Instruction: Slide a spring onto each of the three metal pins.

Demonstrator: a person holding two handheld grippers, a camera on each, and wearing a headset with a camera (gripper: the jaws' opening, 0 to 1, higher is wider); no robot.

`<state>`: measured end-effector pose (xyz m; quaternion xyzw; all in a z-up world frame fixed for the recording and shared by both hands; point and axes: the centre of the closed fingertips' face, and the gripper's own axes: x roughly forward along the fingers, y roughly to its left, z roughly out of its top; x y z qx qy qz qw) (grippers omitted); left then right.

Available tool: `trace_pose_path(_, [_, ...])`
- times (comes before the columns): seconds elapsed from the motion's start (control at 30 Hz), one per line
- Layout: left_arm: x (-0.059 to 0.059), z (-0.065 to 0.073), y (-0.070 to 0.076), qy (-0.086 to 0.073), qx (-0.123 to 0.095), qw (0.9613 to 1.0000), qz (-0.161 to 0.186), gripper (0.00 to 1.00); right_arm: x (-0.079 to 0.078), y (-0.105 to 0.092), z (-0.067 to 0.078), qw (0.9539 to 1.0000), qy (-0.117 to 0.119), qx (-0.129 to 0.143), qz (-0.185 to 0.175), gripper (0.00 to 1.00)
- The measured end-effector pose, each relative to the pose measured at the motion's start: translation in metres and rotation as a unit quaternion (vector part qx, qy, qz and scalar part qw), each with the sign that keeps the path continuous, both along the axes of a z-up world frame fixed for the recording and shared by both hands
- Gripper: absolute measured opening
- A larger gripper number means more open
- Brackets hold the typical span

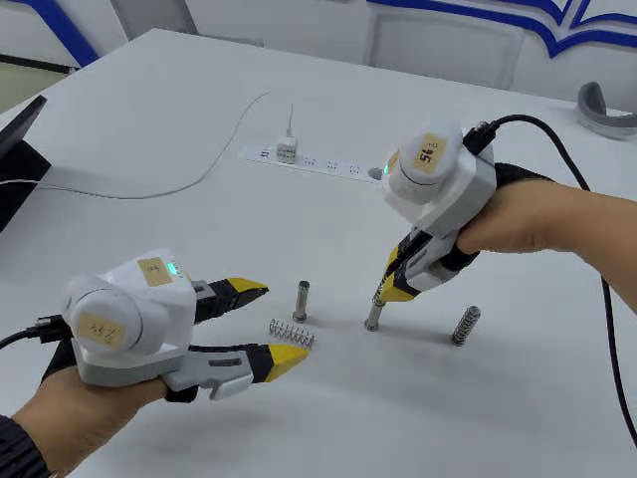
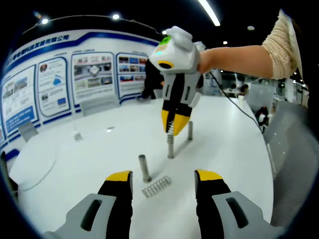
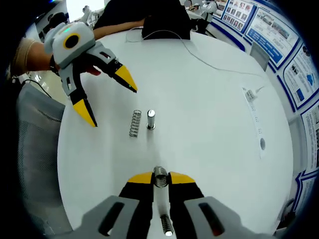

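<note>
A bare metal pin stands upright on the white table, and a loose spring lies beside it. My left gripper is open just left of them, its jaws straddling the spring and the pin. My right gripper is shut on a spring, held upright just above a second pin. A third pin to the right carries a spring. From the right gripper I see the left gripper open by the bare pin.
A white power strip with a plugged adapter and a thin cable lies farther back on the table. A dark object sits at the left edge and a grey curved thing at the far right.
</note>
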<state>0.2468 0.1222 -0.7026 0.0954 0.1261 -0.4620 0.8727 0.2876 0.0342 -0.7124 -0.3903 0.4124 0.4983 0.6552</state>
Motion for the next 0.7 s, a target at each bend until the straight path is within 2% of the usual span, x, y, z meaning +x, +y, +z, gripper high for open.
trace_pose_path(0.47, [-0.001,-0.004,0.001,0.005,0.002,1.0,0.003,0.5,0.001,-0.001,-0.029,0.9998,0.009,-0.008,-0.013,0.12])
trace_pose_path(0.7, [-0.001,-0.004,0.001,0.006,0.002,1.0,0.004,0.5,0.005,0.0,-0.035,0.9998,0.006,-0.009,-0.016,0.12])
